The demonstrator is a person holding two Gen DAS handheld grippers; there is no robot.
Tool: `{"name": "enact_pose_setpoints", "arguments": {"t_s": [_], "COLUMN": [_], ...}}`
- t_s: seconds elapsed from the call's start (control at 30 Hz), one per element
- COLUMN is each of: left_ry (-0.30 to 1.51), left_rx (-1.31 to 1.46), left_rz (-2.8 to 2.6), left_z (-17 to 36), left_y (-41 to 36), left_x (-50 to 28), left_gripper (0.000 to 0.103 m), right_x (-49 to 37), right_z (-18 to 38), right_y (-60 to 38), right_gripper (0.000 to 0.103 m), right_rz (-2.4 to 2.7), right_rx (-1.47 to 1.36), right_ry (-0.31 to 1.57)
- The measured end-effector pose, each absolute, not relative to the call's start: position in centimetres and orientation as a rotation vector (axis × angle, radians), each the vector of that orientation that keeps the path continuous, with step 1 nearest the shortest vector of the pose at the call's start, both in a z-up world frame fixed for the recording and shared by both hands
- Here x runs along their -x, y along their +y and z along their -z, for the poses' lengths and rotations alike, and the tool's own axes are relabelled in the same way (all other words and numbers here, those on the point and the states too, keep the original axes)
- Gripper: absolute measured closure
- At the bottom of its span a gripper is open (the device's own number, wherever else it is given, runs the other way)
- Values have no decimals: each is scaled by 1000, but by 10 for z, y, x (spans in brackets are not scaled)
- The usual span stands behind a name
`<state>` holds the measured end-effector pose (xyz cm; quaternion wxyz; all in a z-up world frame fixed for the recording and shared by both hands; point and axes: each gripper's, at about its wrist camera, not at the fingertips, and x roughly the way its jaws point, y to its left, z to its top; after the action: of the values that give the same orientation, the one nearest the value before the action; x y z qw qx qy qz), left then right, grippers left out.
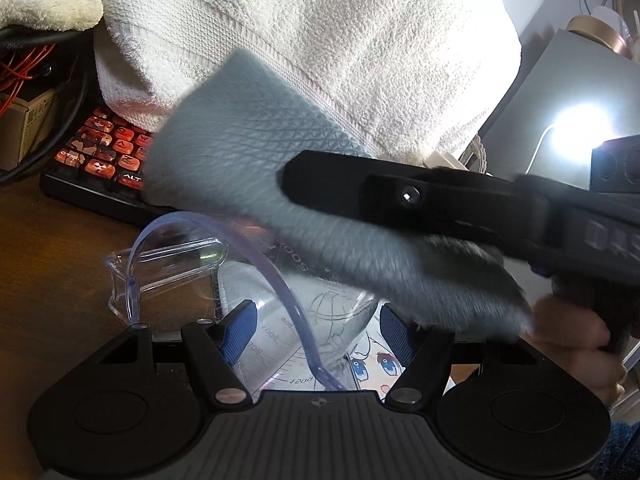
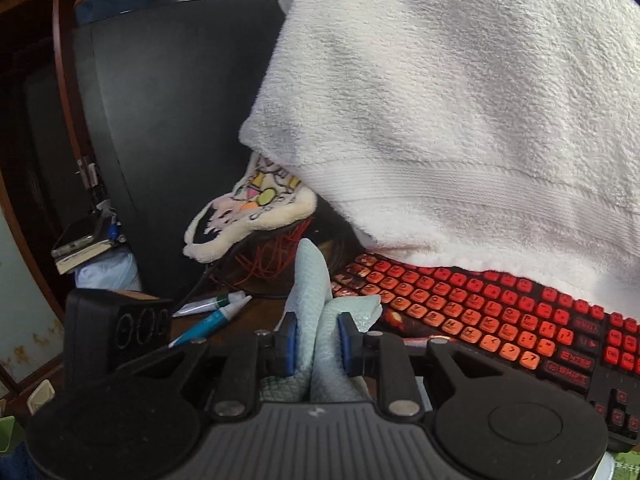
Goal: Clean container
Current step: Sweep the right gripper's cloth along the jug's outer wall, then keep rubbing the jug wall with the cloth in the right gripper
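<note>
The left gripper point(image 1: 318, 330) clasps the clear measuring jug point(image 1: 280, 320) near the keyboard's point(image 1: 104, 152) edge, while the right gripper point(image 2: 318, 342) pinches a grey cloth point(image 2: 316, 300).

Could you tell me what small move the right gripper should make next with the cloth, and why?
Probably lower the light blue cloth into the mouth of the clear measuring jug. The right gripper is shut on the cloth, which sits above the jug, while the left gripper grips the jug between its pads; the wiping itself seems not yet begun.
</note>
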<state>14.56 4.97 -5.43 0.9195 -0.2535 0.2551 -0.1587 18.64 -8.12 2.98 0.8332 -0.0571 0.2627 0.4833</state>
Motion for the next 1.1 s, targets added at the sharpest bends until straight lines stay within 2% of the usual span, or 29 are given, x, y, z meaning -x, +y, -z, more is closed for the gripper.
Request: {"name": "enact_pose_setpoints", "arguments": {"t_s": [0.27,0.63,1.1], "left_ry": [523,522,522], "left_rx": [522,522,526], "left_rz": [325,322,323], "left_z": [55,55,56], "left_y": [51,50,52], "left_x": [-144,-145,-144], "left_gripper": [36,35,35], "right_x": [-209,-177,-207], "right_z": [-29,-29,-30], "right_y": [-87,-80,-91], "right_gripper": [83,83,83], "right_rz": [-857,-1091,-883], "right_rx": [113,94,64], "right_ry": [555,564,583]}}
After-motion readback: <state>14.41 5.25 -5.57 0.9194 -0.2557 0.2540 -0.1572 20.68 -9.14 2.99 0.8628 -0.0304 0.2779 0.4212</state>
